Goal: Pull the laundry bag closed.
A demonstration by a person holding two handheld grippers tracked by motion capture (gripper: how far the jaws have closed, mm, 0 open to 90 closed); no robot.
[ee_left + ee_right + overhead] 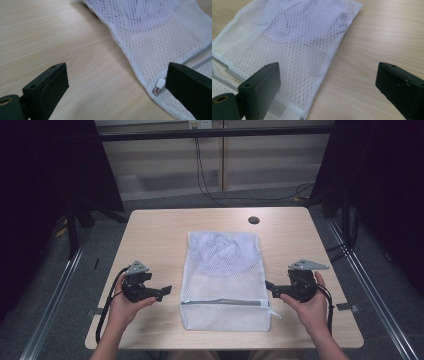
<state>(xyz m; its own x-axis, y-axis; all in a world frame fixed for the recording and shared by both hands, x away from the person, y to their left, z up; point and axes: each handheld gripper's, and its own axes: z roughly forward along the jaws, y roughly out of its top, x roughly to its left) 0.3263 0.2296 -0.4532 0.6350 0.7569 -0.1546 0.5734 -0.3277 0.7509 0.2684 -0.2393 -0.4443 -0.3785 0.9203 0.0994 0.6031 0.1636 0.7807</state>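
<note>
White mesh zippered laundry bag (223, 279) lies at frame centre on the light wooden table (155, 232). Left gripper (163, 291) and right gripper (270, 288) flank it, jaws wide, empty.

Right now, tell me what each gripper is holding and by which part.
Nothing is held. The left gripper and right gripper both stand open on either side of the white mesh laundry bag, which lies flat on the light wooden table.

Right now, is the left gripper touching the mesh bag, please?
Apart. The high view shows bare table between the left gripper and the mesh bag.
</note>
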